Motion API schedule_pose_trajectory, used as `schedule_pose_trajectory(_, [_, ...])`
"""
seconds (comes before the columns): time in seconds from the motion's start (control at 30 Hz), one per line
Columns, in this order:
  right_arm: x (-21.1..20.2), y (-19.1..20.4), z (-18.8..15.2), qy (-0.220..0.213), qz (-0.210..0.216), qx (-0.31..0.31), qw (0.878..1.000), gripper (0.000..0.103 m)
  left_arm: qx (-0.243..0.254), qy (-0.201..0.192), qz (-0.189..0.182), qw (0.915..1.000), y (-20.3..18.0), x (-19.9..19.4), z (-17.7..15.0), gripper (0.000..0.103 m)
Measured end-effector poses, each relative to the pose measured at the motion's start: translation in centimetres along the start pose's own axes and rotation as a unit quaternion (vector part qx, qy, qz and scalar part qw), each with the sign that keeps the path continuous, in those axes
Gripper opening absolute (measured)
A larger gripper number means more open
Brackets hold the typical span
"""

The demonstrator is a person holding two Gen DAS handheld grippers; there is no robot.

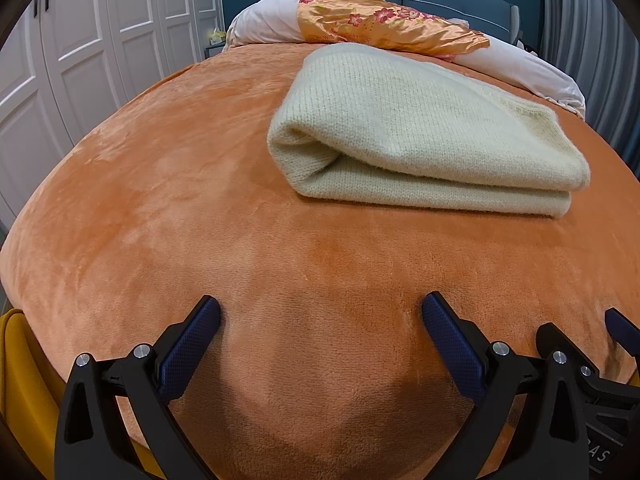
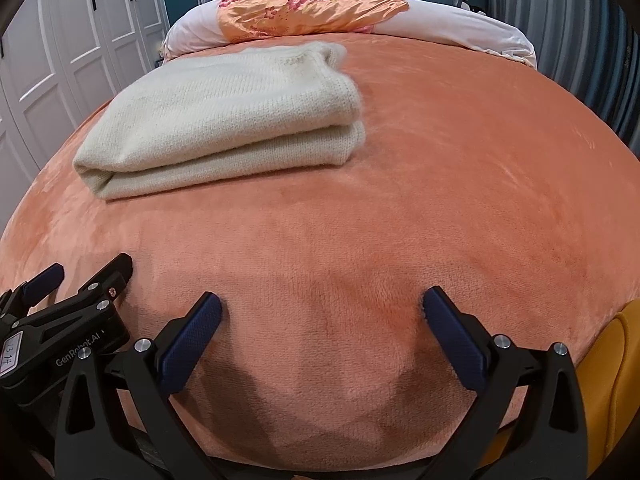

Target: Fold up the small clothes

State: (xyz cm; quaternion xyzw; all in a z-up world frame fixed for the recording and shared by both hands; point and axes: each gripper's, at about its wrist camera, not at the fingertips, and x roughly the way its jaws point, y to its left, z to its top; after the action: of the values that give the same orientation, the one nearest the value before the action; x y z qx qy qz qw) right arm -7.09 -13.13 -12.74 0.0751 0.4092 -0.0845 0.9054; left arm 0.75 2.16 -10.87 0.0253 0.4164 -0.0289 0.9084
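A cream knitted garment (image 1: 420, 136) is seen folded into a thick rectangle on the orange fleece blanket (image 1: 180, 200) of the bed, towards the far side, short of the pillows (image 1: 260, 20) and the floral satin cloth (image 1: 380, 20). The left hand-held gripper (image 1: 320, 316) is held low at the near edge, fingers spread wide apart and nothing between them. The right hand-held gripper (image 2: 322, 312) is held just beside it — equally spread, equally empty. Both are kept well apart from the garment.
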Motion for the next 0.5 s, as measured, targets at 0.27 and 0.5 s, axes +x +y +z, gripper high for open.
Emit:
schedule_pose_trajectory(0.27, [0.03,-0.03,0.02,0.0,0.0,-0.001,1.0,0.098,0.0,-0.001,0.0,1.0,-0.01,-0.04,0.0,0.098])
schedule_pose_trajectory(0.5, [0.05,-0.07,0.03,0.0,0.001,0.0,1.0,0.098,0.0,-0.001,0.001,1.0,0.04,-0.04,0.01,0.098])
